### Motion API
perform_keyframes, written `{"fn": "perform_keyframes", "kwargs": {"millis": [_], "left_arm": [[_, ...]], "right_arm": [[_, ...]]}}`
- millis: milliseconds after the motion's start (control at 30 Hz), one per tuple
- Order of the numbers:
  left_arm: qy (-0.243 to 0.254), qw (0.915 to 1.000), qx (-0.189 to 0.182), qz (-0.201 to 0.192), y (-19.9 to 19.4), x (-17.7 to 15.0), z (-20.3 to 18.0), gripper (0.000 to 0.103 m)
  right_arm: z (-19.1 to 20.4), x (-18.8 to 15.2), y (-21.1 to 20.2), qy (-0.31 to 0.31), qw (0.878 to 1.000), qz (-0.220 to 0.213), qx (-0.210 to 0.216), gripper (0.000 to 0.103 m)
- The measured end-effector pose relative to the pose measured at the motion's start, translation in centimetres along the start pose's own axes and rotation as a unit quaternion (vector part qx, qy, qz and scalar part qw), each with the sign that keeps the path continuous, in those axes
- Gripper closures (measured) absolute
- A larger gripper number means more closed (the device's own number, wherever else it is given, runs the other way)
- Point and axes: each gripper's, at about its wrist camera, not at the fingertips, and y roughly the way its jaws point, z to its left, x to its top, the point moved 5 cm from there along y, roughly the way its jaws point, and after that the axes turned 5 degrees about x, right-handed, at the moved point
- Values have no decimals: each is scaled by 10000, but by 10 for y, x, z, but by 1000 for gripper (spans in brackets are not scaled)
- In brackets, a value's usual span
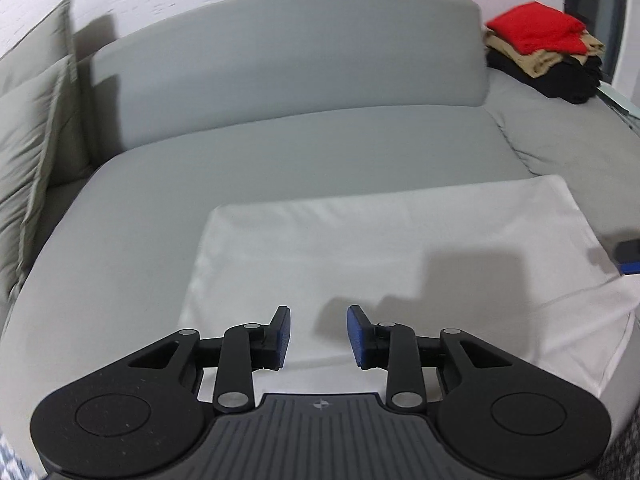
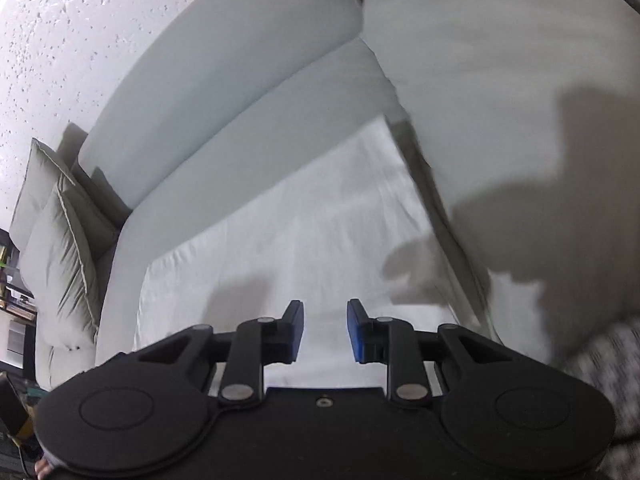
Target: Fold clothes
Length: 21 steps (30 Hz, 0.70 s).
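From the left wrist view, the left tongs (image 1: 318,336) hang over the near part of a white folded cloth garment (image 1: 400,248) that lies flat on the seat of a grey upholstered sofa (image 1: 280,64); the two blue-padded fingers stand partly apart with only a clear gap between them, gripping nothing, and their shadow falls on the fabric just ahead. The garment's far edge runs straight across the seat cushion, and its right side trails off towards the front edge of the sofa. On the far right end of the sofa sits a stack of folded clothes, red on top of tan on top of black (image 1: 544,48), well apart from the white piece. Grey-green cushions (image 1: 32,120) lean at the left end. At the right border a dark, blue-edged shape shows, probably the other tool, though too little is visible to be sure. From the right wrist view, which is tilted and somewhat blurred, the right tongs (image 2: 325,332) also hang over the white garment near its front, fingers a little apart and empty. The same grey-green cushions stand at the left, before a white speckled wall (image 2: 60,40).
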Motion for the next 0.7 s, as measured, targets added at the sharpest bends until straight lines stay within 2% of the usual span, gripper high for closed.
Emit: {"fn": "perform_keyframes", "kwargs": {"millis": [100, 200, 300, 400, 467, 500, 600, 667, 700], "left_arm": [[417, 9991, -66, 10, 24, 2, -24, 70], [710, 9960, -207, 503, 44, -12, -39, 72], [1142, 9891, -412, 833, 14, -40, -39, 78], [1609, 9789, -816, 957, -45, -73, -34, 77], [1629, 9783, -966, 842, -77, -91, -28, 70], [1583, 9809, -899, 691, -87, -95, -28, 70], [944, 9926, -691, 336, -95, -88, -26, 67], [446, 9968, -625, 232, -95, -82, -24, 66], [355, 9976, -567, 201, -95, -79, -25, 64]], "right_arm": [[3, 10, 22, -153, 9997, 113, -154, 78], [-2, 6, 45, -483, 9961, 383, -636, 78], [-5, -19, 32, -760, 9931, 684, -578, 79], [-9, -58, -2, -600, 9874, 1431, -325, 79], [-12, -84, -25, -521, 9829, 1746, -254, 78], [-13, -92, -34, -490, 9843, 1684, -170, 78], [-12, -94, -50, -210, 9928, 1169, 166, 65], [-6, -88, -51, -99, 9953, 913, 300, 65], [-2, -84, -49, -66, 9960, 816, 346, 65]]}}
